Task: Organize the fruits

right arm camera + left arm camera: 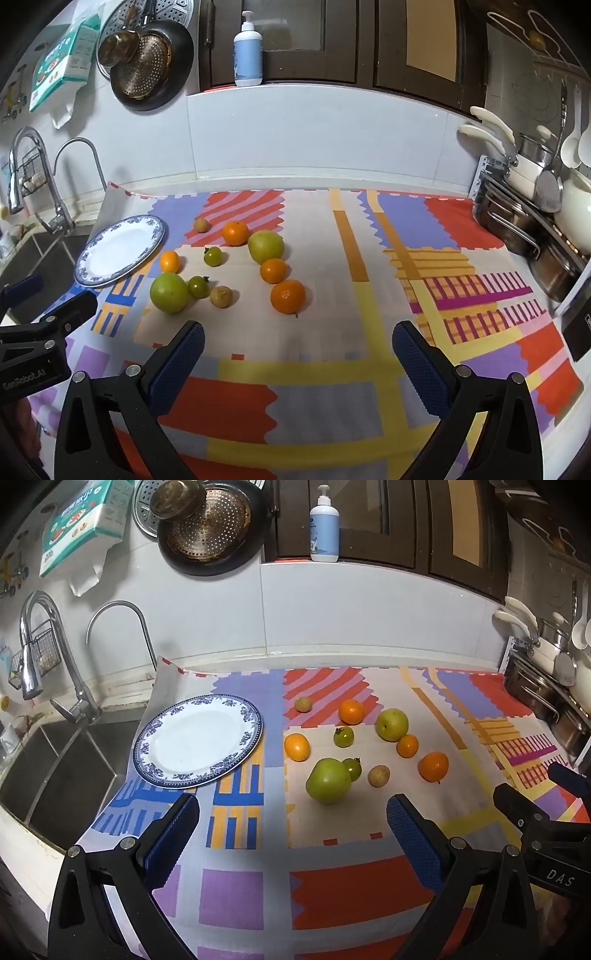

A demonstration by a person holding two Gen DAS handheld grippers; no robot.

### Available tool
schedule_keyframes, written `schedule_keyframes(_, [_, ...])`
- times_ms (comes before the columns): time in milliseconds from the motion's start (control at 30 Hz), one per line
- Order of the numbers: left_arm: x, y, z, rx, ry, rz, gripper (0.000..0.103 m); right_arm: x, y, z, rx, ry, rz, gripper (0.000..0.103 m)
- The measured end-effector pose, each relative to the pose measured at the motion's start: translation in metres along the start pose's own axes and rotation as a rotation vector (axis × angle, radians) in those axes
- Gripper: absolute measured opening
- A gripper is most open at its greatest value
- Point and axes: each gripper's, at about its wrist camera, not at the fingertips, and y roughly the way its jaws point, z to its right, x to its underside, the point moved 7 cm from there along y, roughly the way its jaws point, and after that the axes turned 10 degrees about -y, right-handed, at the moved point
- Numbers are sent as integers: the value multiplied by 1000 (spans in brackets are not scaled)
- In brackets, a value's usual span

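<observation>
Several fruits lie loose on a colourful patterned mat [236, 893]. A big green apple [328, 781] [169, 292] is nearest. A second green apple [392, 724] [266, 246] lies farther back. Several oranges, such as one at the right [433, 766] [288, 296], two small green tomatoes [344, 736] [352, 768] and two small brownish fruits [378, 775] [303, 704] lie around them. An empty blue-rimmed white plate [144, 746] [155, 229] sits to their left. My left gripper [293, 823] is open and empty, short of the big apple. My right gripper [298, 349] is open and empty, short of the right orange.
A sink [55, 768] with two taps lies left of the mat. A rack of steel pans and pots [532, 229] stands at the right edge. A pump bottle [324, 528] stands on the back ledge. Pans hang on the wall.
</observation>
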Motion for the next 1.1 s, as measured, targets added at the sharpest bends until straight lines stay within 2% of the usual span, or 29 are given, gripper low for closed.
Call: schedule_keyframes(1100, [1,3,-2,-1,-2,13,103,-5,3,-4,3,-6,2,102])
